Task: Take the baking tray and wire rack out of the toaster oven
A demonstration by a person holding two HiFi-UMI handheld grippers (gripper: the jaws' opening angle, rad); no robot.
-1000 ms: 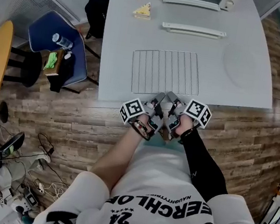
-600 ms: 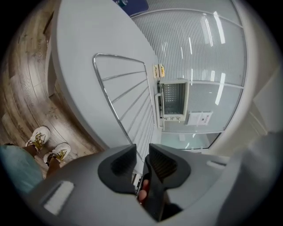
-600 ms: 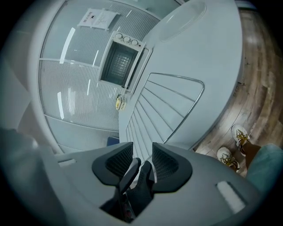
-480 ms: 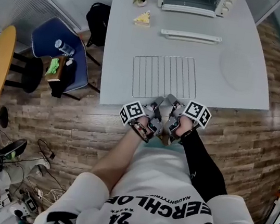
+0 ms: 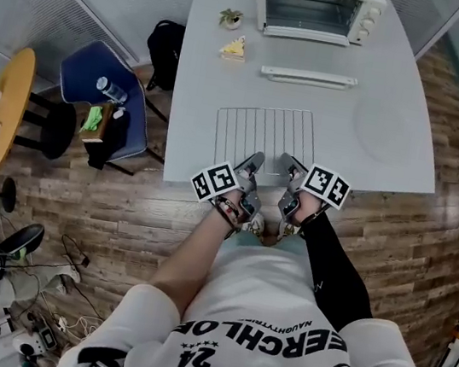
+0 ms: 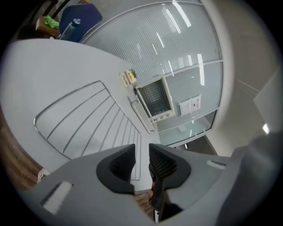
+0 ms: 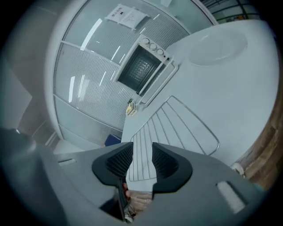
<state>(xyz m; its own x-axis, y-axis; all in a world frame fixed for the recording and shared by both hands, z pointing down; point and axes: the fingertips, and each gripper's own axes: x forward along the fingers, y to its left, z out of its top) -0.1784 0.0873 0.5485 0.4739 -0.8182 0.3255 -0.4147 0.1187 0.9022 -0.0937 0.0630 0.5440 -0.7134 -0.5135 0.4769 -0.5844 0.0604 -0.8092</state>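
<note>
Two tools hover at the near edge of the wire rack (image 5: 265, 135), side by side in a person's hands. The left tool (image 6: 141, 152) is released: its jaws stand a little apart with nothing between the pads, and the rack's wires show through the gap beyond them. The right tool (image 7: 142, 152) is released too, its jaws parted and empty, with the rack's near end visible past them. In the head view both tips overlap the rack's near rim; whether either touches it I cannot tell.

The wire rack lies flat on the pale grey desk (image 5: 201, 87), outside the oven and close to the desk's near edge, its wires running away from the person. Right of the rack a faint round pale disc (image 5: 387, 117) sits on the desk. Just beyond the rack a long pale bar (image 5: 308, 78) lies crosswise. Beyond the rack and to its left are a small yellow wedge (image 5: 233, 47) and, farther off, a tiny potted plant (image 5: 230, 19). Farthest from the rack stands the white toaster oven (image 5: 316, 6), its front turned toward the rack. Off the desk, left of the rack, are a blue chair (image 5: 79, 68) and a black bag (image 5: 166, 52).
</note>
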